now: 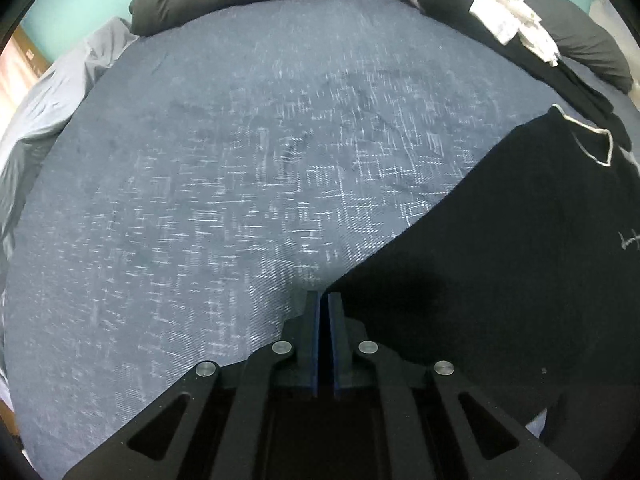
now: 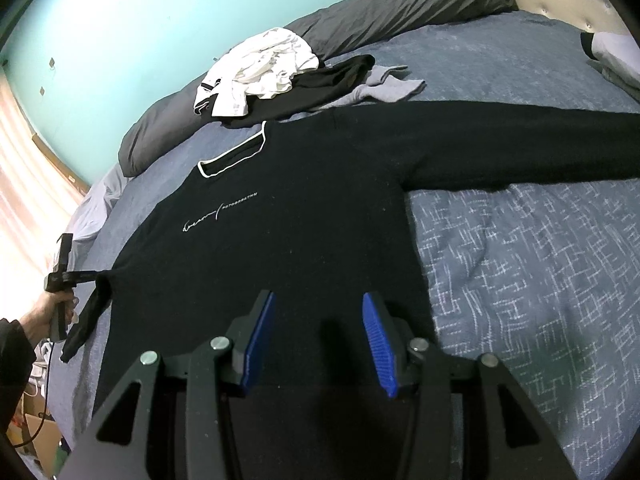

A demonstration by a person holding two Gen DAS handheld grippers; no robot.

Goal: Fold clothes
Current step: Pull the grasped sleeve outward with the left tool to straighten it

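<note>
1. Right tongs (image 2: 318, 336) sit closest to the lens, blue pads (image 2: 379, 344) spread apart and gripping nothing, poised over the lower body of the black sweater (image 2: 280, 240)
2. That sweater lies chest-up on the blue patterned bedspread (image 2: 520, 260), white-trimmed neckline pointing toward the dark grey bolster (image 2: 400, 4), a thin white script line across its chest
3. One sleeve runs straight out flat from the sweater's shoulder toward the right edge of the right wrist view
4. At the sweater's opposite side, the left tongs (image 2: 94, 276) are clenched on the other sleeve's cloth, with the cuff end drooping below them
5. A hand (image 2: 52, 308) in a dark sleeve holds that tool's grip, just beside the sweater's lower left corner
6. From the left wrist camera, the left tongs (image 1: 324, 300) show their fingers nearly together at the sweater's edge (image 1: 500, 240); the pinched fabric itself is too dark to make out there
7. Beyond the sweater's neckline, a crumpled white garment (image 2: 264, 68) rests on a black garment (image 2: 320, 80), with a grey garment (image 2: 384, 84) just beside them, all close to the bolster
</note>
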